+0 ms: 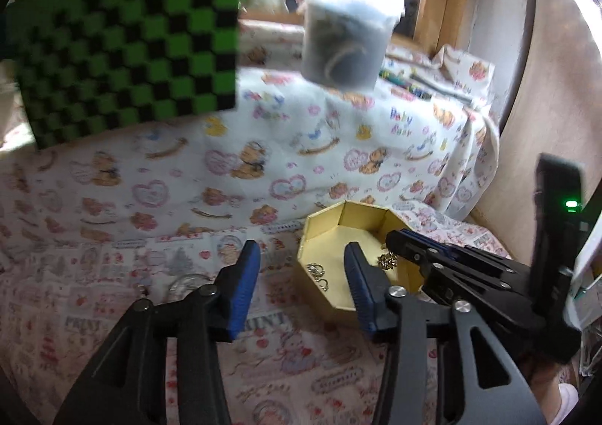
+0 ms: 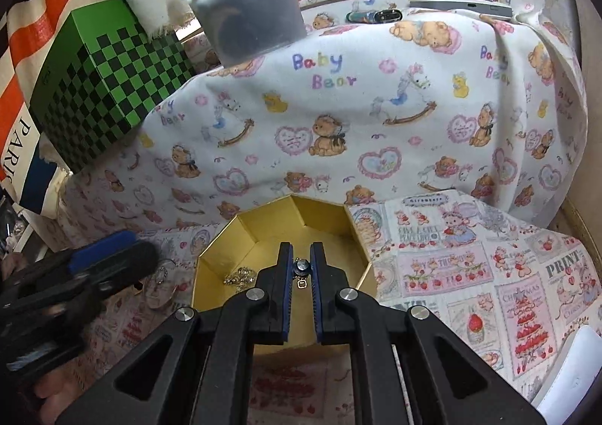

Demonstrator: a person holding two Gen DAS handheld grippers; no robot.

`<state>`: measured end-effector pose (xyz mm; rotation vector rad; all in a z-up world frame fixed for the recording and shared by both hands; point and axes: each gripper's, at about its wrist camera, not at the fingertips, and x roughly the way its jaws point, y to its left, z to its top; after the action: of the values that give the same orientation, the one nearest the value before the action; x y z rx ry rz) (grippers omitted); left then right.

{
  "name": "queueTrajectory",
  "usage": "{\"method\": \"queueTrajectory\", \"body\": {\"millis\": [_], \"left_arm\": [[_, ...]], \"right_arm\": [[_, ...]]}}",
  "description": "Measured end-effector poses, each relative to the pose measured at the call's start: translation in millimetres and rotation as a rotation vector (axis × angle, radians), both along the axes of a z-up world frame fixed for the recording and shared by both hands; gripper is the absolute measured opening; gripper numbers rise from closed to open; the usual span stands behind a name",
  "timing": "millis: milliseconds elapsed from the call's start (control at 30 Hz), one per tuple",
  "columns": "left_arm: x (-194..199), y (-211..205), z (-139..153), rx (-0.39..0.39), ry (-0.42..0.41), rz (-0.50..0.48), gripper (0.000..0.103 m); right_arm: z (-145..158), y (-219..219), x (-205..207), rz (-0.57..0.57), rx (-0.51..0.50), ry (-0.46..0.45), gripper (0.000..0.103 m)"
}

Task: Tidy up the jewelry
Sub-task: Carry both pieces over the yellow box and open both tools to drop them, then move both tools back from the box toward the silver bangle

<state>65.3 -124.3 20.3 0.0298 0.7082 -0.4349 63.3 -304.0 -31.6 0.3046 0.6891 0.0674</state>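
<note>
Left gripper is hovering released, empty, beside the gold box; chains are lying inside. Right gripper is pinching a small pendant over that box. Another piece outside, left, seems left to sort.

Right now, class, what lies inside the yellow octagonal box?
Inside the yellow octagonal box lie small gold jewelry pieces. The right gripper holds a dark-beaded piece over the box floor. The right gripper hides the floor nearest the camera.
</note>
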Motion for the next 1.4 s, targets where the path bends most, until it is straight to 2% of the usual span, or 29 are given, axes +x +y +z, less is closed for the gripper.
{"method": "queueTrajectory", "body": {"millis": [100, 167, 233, 367, 433, 467, 633, 767, 833, 967, 1033, 1100, 1233, 1300, 1400], "left_arm": [[-11, 14, 10, 0.010, -0.054, 0.033, 0.057], [-17, 23, 14, 0.016, -0.082, 0.054, 0.073], [-21, 32, 17, 0.012, -0.099, 0.080, 0.081], [-25, 51, 22, 0.010, -0.129, 0.129, 0.088], [-27, 59, 24, 0.009, -0.146, 0.139, 0.091], [-28, 63, 25, 0.012, -0.157, 0.146, 0.093], [-36, 81, 23, 0.009, -0.201, 0.178, 0.097], [-37, 91, 17, 0.035, -0.199, 0.219, 0.097], [-39, 92, 16, 0.045, -0.207, 0.229, 0.097], [-41, 96, 11, 0.044, -0.232, 0.228, 0.099], [-40, 98, 7, 0.040, -0.229, 0.226, 0.099], [-38, 101, 1, 0.043, -0.216, 0.224, 0.099], [-37, 106, -6, 0.055, -0.210, 0.234, 0.100], [-36, 109, -8, 0.052, -0.206, 0.244, 0.101], [-36, 114, -9, 0.031, -0.202, 0.261, 0.102]], "right_arm": [[-1, 3, 1, -0.004, -0.024, -0.004, 0.010], [0, 4, -1, -0.005, -0.034, -0.011, 0.010], [1, 2, -2, 0.000, -0.023, -0.014, 0.010], [3, -2, -5, -0.010, -0.012, -0.023, 0.013], [5, -2, -7, -0.017, -0.013, -0.033, 0.024], [6, -3, -8, -0.017, -0.008, -0.039, 0.031], [14, -5, -17, -0.025, 0.004, -0.067, 0.033], [19, 0, -24, -0.030, -0.008, -0.094, 0.053], [23, 6, -28, -0.032, -0.042, -0.111, 0.054], [25, 14, -32, -0.021, -0.061, -0.127, 0.062], [27, 17, -34, -0.020, -0.070, -0.135, 0.064], [28, 20, -37, -0.023, -0.081, -0.149, 0.070], [29, 24, -42, -0.021, -0.098, -0.162, 0.072], [29, 27, -44, -0.022, -0.109, -0.171, 0.080], [28, 32, -45, -0.015, -0.126, -0.171, 0.080]]}}
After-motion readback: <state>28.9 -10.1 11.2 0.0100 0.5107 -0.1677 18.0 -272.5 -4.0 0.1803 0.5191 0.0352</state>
